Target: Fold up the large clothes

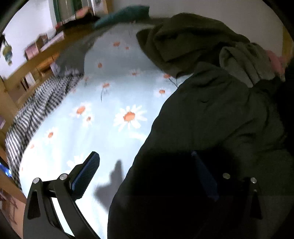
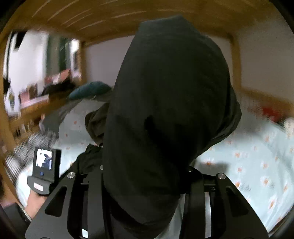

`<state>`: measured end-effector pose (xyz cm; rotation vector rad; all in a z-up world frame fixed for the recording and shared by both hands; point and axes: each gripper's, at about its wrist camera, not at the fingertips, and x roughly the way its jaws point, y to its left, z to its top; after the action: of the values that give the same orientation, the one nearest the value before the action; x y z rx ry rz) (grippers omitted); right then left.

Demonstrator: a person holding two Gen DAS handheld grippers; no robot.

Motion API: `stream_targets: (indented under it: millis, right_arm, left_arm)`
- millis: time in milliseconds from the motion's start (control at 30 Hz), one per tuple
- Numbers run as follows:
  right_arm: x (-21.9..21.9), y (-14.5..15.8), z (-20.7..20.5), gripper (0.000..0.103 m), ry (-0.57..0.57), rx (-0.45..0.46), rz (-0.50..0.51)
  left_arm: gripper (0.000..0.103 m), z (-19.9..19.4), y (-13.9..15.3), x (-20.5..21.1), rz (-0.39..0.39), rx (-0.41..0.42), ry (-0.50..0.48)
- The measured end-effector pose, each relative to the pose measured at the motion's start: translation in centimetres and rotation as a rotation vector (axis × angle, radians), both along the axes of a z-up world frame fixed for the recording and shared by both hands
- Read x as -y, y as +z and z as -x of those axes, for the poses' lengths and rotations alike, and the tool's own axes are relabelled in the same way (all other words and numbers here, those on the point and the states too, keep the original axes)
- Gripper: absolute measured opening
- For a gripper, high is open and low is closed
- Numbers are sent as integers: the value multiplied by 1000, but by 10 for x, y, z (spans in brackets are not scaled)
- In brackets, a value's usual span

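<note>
A bunched dark olive fabric garment (image 2: 165, 103) drapes over the right gripper (image 2: 145, 176), hiding its jaws. The wooden shelf clutter (image 1: 42, 46) is motion-blurred, unreadable.

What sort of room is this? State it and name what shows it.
Most likely a bedroom, on a lower bunk: a daisy-print bedsheet with a striped blanket bunched at its edge, a wooden bed frame overhead, and cluttered wooden shelves alongside.

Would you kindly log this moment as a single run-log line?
stage: mid-fold | left gripper: open beside dark jacket | right gripper: shut on jacket fabric, lifted | surface: daisy-print bedsheet
</note>
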<state>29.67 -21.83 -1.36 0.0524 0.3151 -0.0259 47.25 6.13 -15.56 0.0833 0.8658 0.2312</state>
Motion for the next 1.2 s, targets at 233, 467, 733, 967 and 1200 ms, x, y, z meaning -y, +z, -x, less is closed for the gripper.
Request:
stream_targets:
  millis: [233,467,733,967,1200]
  right_arm:
    - [-122,-21,-11,39,57,-12,423]
    - [-204,-69,-30,43,143,-80,693]
    - [-270,-145,-40,51,213,-195,1020]
    - [-273,-160,-33,51,243,-201,1083]
    - [-240,-120,0,86,448,-224,894]
  left_arm:
    - [97,-11,-10,-27,193,-41,5]
    - [98,7,15,-131,604,-2,119]
    - [97,5,128,-142,399,94,-51]
    - [97,-41,172,11,189,-65,-553]
    - [99,-154,83,15,196,-224,-341]
